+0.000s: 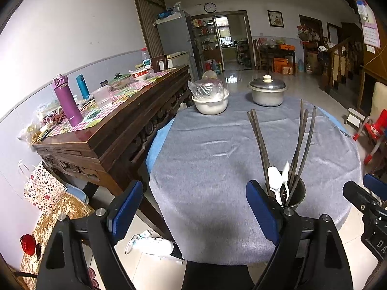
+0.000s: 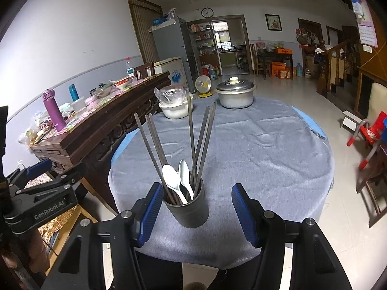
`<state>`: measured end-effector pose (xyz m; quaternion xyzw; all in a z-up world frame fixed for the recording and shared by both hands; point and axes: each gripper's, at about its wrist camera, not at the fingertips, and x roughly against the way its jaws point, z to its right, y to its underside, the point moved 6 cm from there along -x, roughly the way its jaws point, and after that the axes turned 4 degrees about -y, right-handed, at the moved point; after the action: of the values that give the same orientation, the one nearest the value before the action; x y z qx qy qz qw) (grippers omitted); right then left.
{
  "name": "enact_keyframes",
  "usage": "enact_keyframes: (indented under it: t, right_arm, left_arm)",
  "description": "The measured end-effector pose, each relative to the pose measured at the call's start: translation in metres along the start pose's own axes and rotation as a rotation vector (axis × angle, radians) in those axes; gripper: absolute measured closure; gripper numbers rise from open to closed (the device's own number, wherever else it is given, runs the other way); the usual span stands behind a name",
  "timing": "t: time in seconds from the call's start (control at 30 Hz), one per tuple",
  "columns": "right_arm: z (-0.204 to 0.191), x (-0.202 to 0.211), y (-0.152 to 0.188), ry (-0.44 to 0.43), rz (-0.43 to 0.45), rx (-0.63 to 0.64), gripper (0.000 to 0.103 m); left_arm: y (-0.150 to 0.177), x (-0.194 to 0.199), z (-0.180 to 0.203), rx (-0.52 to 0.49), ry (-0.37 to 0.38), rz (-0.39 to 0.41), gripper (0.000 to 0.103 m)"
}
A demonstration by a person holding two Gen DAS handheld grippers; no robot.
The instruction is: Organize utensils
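Observation:
A dark metal cup (image 2: 186,209) stands near the front edge of the round table with its grey cloth (image 2: 254,149). Several dark chopsticks (image 2: 192,140) and two white spoons (image 2: 172,180) stand upright in it. My right gripper (image 2: 196,193) is open around the cup: the left pad (image 2: 150,213) is close beside its wall and the right pad (image 2: 244,215) stands clear of it. My left gripper (image 1: 193,207) is open and empty over the cloth, left of the cup (image 1: 295,194). Its right finger (image 1: 262,211) hides the cup's left side.
At the far side of the table are a white bowl (image 1: 210,105) under a plastic bag and a lidded metal pot (image 1: 267,94). A cluttered wooden sideboard (image 1: 116,125) adjoins the table on the left. A red child's chair (image 1: 373,130) stands to the right.

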<state>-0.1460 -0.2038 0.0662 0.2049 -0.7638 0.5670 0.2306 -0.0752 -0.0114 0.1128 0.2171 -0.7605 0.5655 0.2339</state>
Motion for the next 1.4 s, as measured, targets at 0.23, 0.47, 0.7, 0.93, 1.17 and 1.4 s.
enact_keyframes:
  t: [0.23, 0.47, 0.7, 0.93, 1.17, 1.4]
  right_arm:
    - [-0.003, -0.002, 0.000, -0.005, -0.004, 0.005, 0.040]
    - [-0.003, 0.001, -0.002, 0.005, 0.015, 0.008, 0.040]
    - [-0.007, 0.002, -0.001, 0.016, 0.020, 0.026, 0.040]
    - [-0.006, 0.001, -0.001, 0.015, 0.017, 0.019, 0.040]
    - [-0.007, 0.003, -0.001, 0.016, 0.023, 0.022, 0.040]
    - [-0.010, 0.004, -0.002, 0.017, 0.027, 0.026, 0.040]
  left_arm:
    - [0.001, -0.002, -0.001, 0.003, -0.001, -0.008, 0.016]
    - [0.000, -0.003, -0.002, 0.008, -0.008, -0.007, 0.016]
    - [-0.001, -0.002, 0.000, 0.005, -0.005, -0.002, 0.016]
    - [0.001, -0.003, 0.000, 0.006, -0.008, -0.008, 0.016]
    - [0.001, -0.002, -0.001, 0.005, -0.006, -0.013, 0.016]
    - [0.002, -0.002, -0.001, 0.005, -0.005, -0.014, 0.016]
